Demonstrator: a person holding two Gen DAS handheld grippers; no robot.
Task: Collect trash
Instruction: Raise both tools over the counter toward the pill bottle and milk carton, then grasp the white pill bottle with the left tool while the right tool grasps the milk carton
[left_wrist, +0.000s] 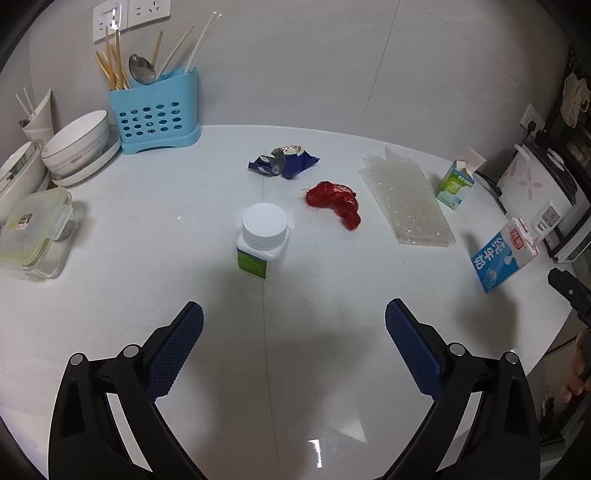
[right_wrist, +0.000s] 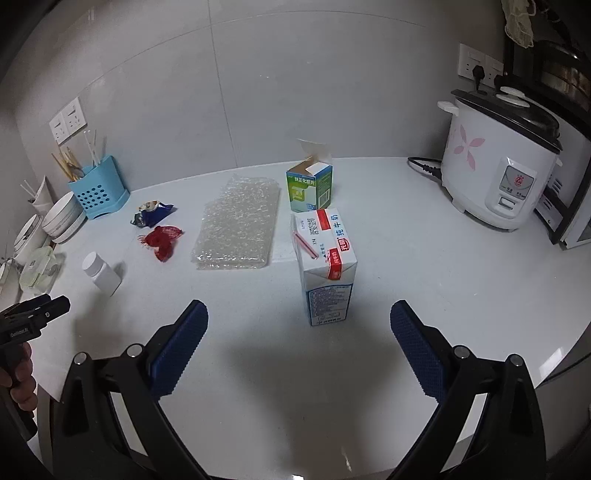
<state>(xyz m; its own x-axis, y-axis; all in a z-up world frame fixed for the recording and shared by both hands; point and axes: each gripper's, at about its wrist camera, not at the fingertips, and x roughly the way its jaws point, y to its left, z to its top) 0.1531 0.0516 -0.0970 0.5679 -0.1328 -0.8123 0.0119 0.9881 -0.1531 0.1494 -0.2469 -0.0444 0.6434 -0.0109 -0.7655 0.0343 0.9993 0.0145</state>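
Both grippers hover wide apart, empty — left gripper (left_wrist: 293, 332) facing the white bottle (left_wrist: 263, 240), right gripper (right_wrist: 299, 332) the milk carton (right_wrist: 327, 266); straddle each squarely before squeezing.

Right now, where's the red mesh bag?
The red mesh bag lies on the counter mid-frame in the left wrist view, between the blue wrapper behind it and the bubble wrap to its right.

A white pill bottle (left_wrist: 263, 242) with a green label stands upright nearest the front of the surface (left_wrist: 147, 295). Behind it lie a crumpled blue wrapper (left_wrist: 283, 164) and a wad of red netting (left_wrist: 335, 202). Further right lies a flat bubble-wrap sheet (left_wrist: 406, 201), then an open green box (left_wrist: 454, 184) and an upright milk carton (right_wrist: 327, 266).
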